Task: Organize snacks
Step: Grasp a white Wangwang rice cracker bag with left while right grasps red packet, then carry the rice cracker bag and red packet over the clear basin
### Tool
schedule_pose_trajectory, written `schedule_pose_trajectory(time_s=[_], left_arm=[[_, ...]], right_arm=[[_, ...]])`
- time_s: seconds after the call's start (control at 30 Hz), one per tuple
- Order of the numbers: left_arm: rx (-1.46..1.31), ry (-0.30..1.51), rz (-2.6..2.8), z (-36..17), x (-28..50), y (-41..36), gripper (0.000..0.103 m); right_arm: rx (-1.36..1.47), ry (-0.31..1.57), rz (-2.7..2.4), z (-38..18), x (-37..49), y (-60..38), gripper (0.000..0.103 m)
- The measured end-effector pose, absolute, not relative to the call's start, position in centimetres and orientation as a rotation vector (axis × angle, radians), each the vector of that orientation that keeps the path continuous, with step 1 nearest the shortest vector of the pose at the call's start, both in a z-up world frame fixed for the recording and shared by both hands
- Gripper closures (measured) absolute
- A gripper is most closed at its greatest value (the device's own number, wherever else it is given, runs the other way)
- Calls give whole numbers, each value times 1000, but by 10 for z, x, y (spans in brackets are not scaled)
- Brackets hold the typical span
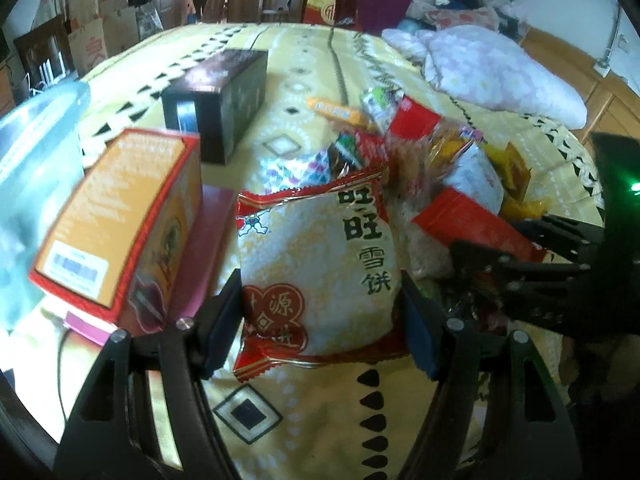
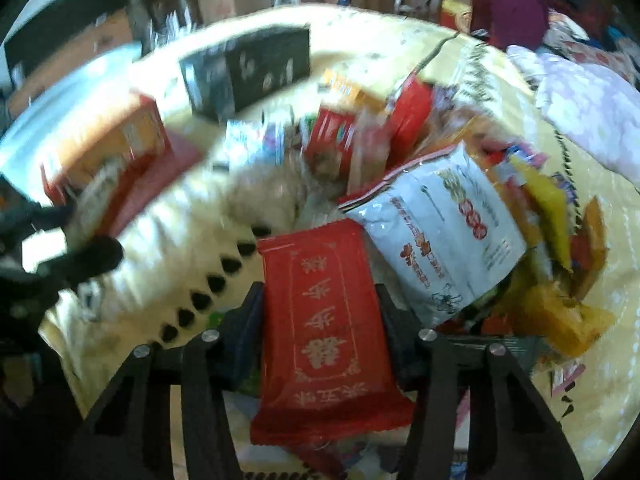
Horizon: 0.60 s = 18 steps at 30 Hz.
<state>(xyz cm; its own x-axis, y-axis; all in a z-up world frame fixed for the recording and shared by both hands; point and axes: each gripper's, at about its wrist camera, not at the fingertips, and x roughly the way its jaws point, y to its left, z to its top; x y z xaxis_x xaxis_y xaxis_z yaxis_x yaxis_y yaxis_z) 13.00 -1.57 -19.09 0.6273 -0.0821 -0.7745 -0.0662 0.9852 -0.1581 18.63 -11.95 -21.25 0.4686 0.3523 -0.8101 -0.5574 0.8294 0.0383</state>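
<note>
Much snack pile [image 2: 400, 152] detail motion-blurred, unreadable.

Daylight falls soft and even, with mild glare on the glossy rice cracker packet [image 1: 320, 276]. The left wrist view is mostly sharp; the right wrist view is smeared by motion blur, so print on the white snack bag [image 2: 440, 232] is probably unreadable. Fisheye bending darkens both rims.

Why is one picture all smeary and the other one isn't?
Right wrist view: motion blur smears the black box and snack pile, though the red packet between the right tool stays fairly sharp. Left wrist view: mostly crisp, the rice cracker packet readable; both bend straight lines, with dark corners.
</note>
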Motion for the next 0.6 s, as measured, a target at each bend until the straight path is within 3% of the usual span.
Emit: schedule_pose_trajectory(time_s=[0.6], left_arm=[[-138, 695, 87, -102, 130, 31, 30]], right_arm=[[-110, 669, 566, -86, 184, -100, 48]])
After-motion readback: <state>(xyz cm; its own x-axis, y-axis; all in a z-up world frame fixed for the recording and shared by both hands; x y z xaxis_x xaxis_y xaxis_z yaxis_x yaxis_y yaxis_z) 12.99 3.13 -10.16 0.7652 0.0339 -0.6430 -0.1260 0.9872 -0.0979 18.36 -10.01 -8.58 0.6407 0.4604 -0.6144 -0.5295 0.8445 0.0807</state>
